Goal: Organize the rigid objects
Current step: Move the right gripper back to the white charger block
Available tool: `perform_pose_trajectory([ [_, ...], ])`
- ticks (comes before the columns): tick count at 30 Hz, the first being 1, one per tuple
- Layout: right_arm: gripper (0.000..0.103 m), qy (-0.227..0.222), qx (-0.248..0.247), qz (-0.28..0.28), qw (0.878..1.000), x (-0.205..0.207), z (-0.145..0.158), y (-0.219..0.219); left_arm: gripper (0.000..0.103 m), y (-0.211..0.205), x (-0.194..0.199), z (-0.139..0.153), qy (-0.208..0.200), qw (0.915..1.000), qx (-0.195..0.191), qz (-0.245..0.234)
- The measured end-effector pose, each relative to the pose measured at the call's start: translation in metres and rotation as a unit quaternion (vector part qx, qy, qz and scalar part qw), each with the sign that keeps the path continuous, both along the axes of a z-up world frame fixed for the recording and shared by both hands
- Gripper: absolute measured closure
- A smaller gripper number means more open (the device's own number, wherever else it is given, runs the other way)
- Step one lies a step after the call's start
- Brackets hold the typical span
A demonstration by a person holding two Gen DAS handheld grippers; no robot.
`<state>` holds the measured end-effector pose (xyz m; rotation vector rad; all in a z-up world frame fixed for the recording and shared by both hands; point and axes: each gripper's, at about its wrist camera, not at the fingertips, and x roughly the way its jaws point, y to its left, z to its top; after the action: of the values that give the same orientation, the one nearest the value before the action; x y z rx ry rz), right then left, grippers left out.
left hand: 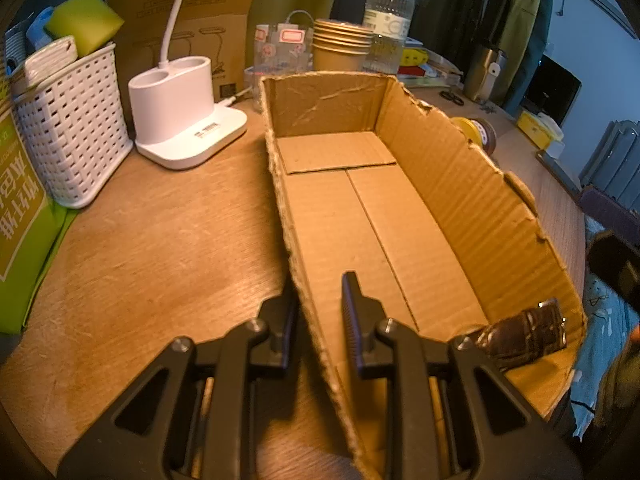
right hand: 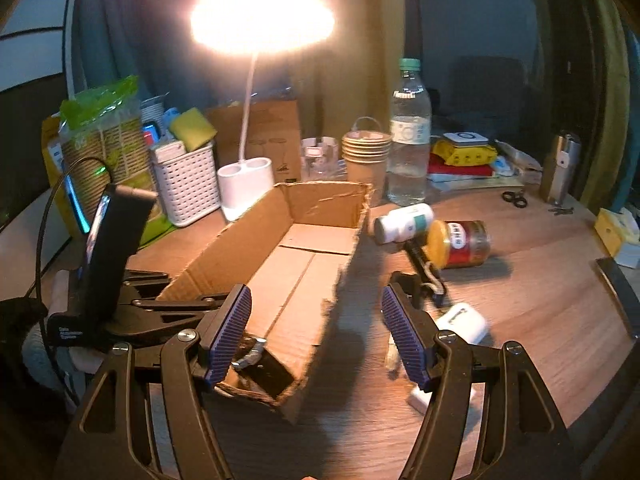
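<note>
A long open cardboard box (left hand: 440, 184) lies on the wooden desk. My left gripper (left hand: 320, 292) is shut on the box's left wall near its near end, one finger inside and one outside. A dark-strapped wristwatch (left hand: 524, 334) rests in the box's near right corner. In the right wrist view my right gripper (right hand: 316, 300) stands open above the near end of the box (right hand: 240, 248), with nothing between its fingers. The watch (right hand: 252, 354) shows just behind its left finger. The left gripper (right hand: 176, 306) clamps the box wall at the left.
Right of the box lie a yellow-lidded jar (right hand: 460, 244), a white pill bottle (right hand: 404, 224), a black strap-like item (right hand: 424, 268), a white case (right hand: 464, 322) and a white plug (right hand: 420, 398). Behind stand a lamp base (left hand: 176, 100), white basket (left hand: 72, 132), paper cups (left hand: 340, 48) and water bottle (left hand: 388, 16).
</note>
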<state>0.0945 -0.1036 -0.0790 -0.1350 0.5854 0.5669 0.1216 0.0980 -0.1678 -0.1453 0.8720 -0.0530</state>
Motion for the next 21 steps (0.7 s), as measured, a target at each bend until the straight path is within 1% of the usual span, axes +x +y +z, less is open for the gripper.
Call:
perform_pose_trajectory([
  [6,0.032,-0.005,-0.003,-0.038,0.999,0.006,0.0,-0.022,0.08,0.0,0.0,0.0,0.0,1.0,0.0,0.0],
  [11,0.032,0.0,-0.016,-0.067,0.998,0.009,-0.008,-0.038,0.08,0.0,0.0,0.0,0.0,1.0,0.0,0.0],
  [21,0.032,0.014,-0.036,-0.092,0.995,0.012,-0.026,-0.052,0.08,0.0,0.0,0.0,0.0,1.0,0.0,0.0],
])
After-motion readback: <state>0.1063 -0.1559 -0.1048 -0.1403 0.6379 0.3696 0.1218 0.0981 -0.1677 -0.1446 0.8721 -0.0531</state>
